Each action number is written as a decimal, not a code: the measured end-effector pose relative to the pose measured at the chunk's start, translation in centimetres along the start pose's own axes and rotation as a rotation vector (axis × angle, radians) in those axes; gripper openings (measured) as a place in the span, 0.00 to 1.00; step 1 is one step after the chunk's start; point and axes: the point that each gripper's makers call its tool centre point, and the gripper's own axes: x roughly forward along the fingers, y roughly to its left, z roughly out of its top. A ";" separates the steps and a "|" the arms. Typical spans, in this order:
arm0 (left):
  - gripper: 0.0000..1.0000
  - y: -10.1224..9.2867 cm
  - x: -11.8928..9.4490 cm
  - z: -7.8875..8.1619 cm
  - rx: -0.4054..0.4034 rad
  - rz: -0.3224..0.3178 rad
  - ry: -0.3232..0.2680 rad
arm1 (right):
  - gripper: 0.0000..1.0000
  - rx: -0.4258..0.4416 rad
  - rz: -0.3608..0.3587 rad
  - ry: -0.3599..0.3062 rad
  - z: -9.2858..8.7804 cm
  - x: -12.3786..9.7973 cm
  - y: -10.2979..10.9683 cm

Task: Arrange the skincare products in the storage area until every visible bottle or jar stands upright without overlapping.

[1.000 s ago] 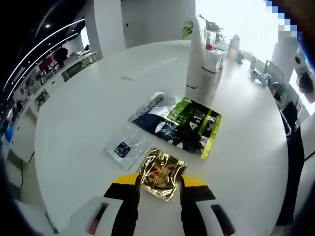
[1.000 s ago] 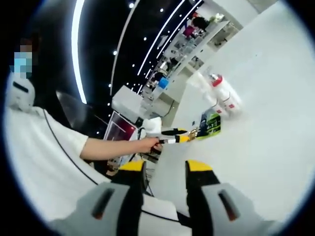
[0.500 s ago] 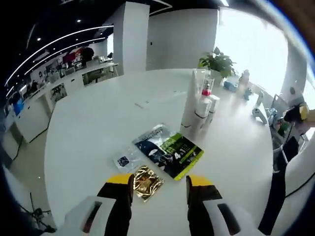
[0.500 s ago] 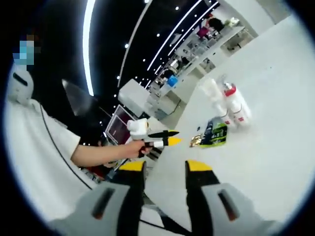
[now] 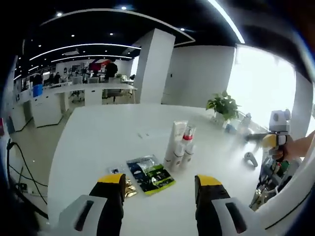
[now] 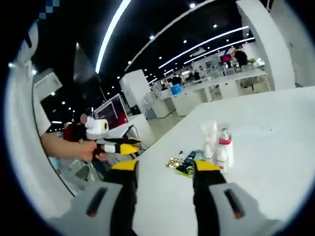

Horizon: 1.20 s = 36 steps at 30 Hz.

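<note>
Three tall white skincare bottles (image 5: 178, 147), one with a red cap, stand upright close together on the round white table (image 5: 98, 142). In front of them lie a dark and green packet (image 5: 150, 175), a gold sachet (image 5: 129, 187) and a small clear sachet (image 5: 115, 170). My left gripper (image 5: 158, 196) is held open well back from them, with nothing between its fingers. My right gripper (image 6: 166, 183) is also open and empty, far from the bottles (image 6: 216, 143) and packets (image 6: 188, 162). In each view the other gripper is seen in a hand: the right gripper (image 5: 272, 140) and the left gripper (image 6: 116, 146).
A potted plant (image 5: 224, 104) and small items (image 5: 250, 158) sit near the table's far right edge. A white pillar (image 5: 152, 66) and office desks (image 5: 74, 93) stand beyond. A person's white sleeve (image 6: 22, 147) is at the left of the right gripper view.
Both cameras have pulled back and levelled, so the bottles and packets look smaller and farther. The gold sachet no longer lies between the left jaws. The products have not moved.
</note>
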 end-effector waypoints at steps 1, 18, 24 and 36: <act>0.62 -0.1 -0.4 0.1 -0.002 0.010 -0.009 | 0.49 -0.021 -0.018 -0.012 0.5 -0.2 -0.3; 0.73 -1.1 -3.9 1.5 -0.105 0.185 -0.195 | 0.75 -0.095 -0.294 -0.117 2.6 -5.9 -6.0; 0.77 -1.2 -3.7 2.4 -0.102 0.207 -0.218 | 0.80 -0.097 -0.340 -0.112 2.3 -6.6 -7.1; 0.79 -0.8 -4.2 2.1 -0.090 0.248 -0.206 | 0.83 -0.124 -0.355 -0.117 2.6 -6.1 -7.7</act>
